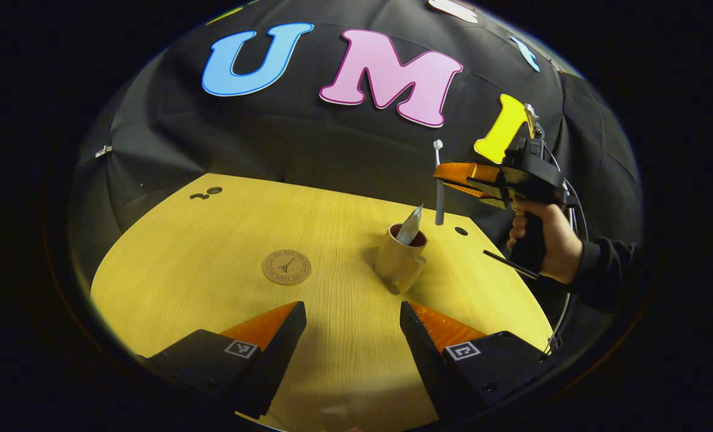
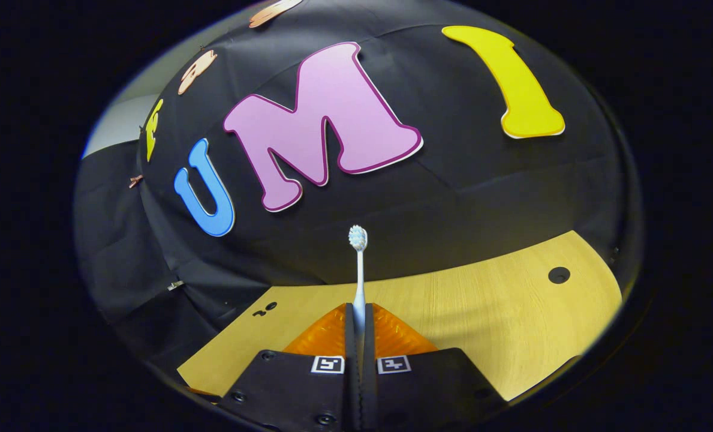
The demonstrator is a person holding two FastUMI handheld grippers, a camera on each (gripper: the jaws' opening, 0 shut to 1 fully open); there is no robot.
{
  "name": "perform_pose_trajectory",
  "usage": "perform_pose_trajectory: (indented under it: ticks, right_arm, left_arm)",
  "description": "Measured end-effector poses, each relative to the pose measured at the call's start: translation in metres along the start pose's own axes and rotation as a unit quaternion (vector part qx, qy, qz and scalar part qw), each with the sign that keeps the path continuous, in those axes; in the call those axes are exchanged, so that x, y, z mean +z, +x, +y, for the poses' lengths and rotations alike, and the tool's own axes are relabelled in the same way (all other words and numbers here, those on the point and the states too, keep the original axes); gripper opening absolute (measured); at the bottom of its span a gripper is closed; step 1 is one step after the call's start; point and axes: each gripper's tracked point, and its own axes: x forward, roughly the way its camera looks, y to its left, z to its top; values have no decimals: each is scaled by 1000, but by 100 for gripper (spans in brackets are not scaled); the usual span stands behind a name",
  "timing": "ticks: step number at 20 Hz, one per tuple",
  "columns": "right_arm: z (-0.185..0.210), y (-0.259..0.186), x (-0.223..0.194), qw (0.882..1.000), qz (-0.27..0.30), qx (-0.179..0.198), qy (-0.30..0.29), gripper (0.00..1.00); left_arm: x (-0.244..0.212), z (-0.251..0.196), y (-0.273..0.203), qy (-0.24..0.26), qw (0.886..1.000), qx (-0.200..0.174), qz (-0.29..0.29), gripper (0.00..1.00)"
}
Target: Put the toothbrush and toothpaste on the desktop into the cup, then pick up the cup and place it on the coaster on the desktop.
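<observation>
- Up at 2 o'clock in the left gripper view, the right gripper (image 1: 446, 177) hangs over the table (image 1: 212, 240), a hand (image 1: 545, 240) holding it; its jaws pinch the toothbrush (image 1: 439, 192), which stands upright, head up, above the cup (image 1: 399, 259).
- Toothpaste (image 1: 410, 227) leans in the cup, tip toward 1 o'clock.
- Coaster (image 1: 286, 267) lies at the cup's 9 o'clock.
- Left gripper (image 1: 353, 327) jaws are spread, empty.
- Right gripper view shows the bristles (image 2: 357, 237) at 12 o'clock.

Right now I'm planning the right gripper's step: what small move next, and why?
Probably lower the right gripper so the toothbrush drops into the cup. The brush hangs upright, clamped, beside the rim; the toothpaste is already inside.
</observation>
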Motion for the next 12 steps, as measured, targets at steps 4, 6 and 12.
perform_pose_trajectory:
  ticks: [4, 6, 12]
  right_arm:
    - [-18, 13, -22, 1000, -6, -13, 8, 5]
    - [-21, 18, -33, 1000, -8, -7, 9, 5]
    - [-33, 24, -64, 999, -5, -14, 30, 5]
  left_arm:
    - [-5, 5, 3, 3, 1000, 7, 9, 98]
    - [-6, 8, 4, 4, 1000, 10, 15, 98]
    - [-7, 13, 13, 26, 999, 14, 26, 98]
